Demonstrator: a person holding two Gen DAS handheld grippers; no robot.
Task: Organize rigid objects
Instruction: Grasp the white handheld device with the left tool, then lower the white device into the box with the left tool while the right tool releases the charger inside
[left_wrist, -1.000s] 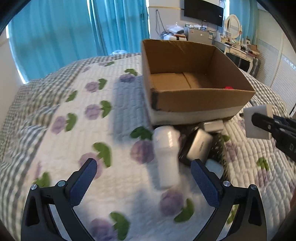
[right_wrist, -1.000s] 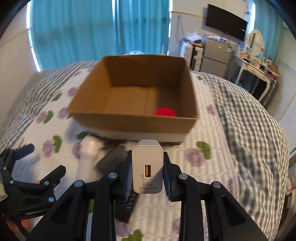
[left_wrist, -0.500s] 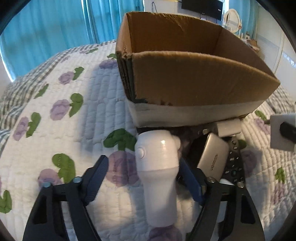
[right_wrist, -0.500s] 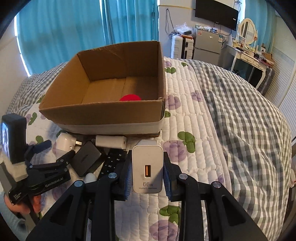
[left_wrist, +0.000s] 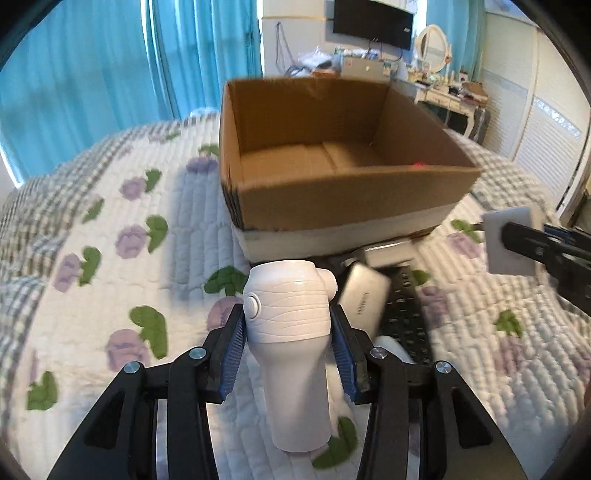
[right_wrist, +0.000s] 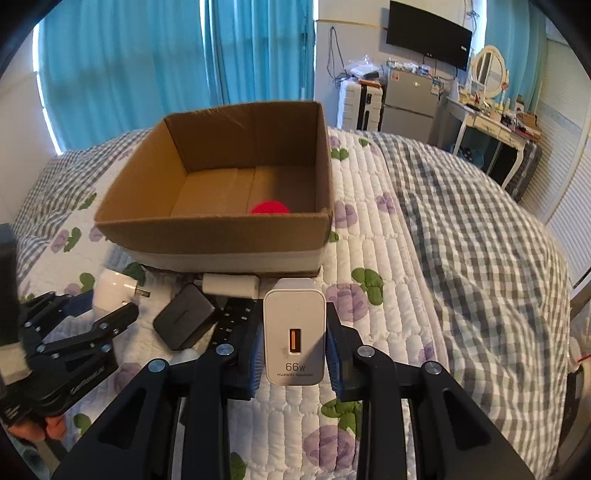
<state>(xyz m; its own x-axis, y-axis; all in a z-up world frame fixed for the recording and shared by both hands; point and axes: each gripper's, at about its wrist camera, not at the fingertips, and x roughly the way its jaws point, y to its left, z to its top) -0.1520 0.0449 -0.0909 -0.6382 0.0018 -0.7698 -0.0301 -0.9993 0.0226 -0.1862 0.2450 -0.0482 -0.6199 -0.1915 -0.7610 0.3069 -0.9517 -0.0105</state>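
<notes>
An open cardboard box (left_wrist: 343, 206) (right_wrist: 221, 236) stands on the bed with a red object (right_wrist: 269, 207) inside. My left gripper (left_wrist: 288, 354) is shut on a white handheld device (left_wrist: 291, 332), held just in front of the box; the gripper also shows in the right wrist view (right_wrist: 79, 321). My right gripper (right_wrist: 294, 343) is shut on a white 66W charger (right_wrist: 294, 332), held above the quilt to the box's right; it also shows in the left wrist view (left_wrist: 509, 240).
In front of the box lie a dark power bank (right_wrist: 184, 321) (left_wrist: 364, 301), a black remote (left_wrist: 406, 317) (right_wrist: 232, 321) and a white adapter (right_wrist: 231, 284). The quilted bed slopes away on all sides. Furniture stands beyond the bed at the back right.
My left gripper closed on the white device and lifted it in front of the box. My right gripper kept the charger and shifted slightly.
</notes>
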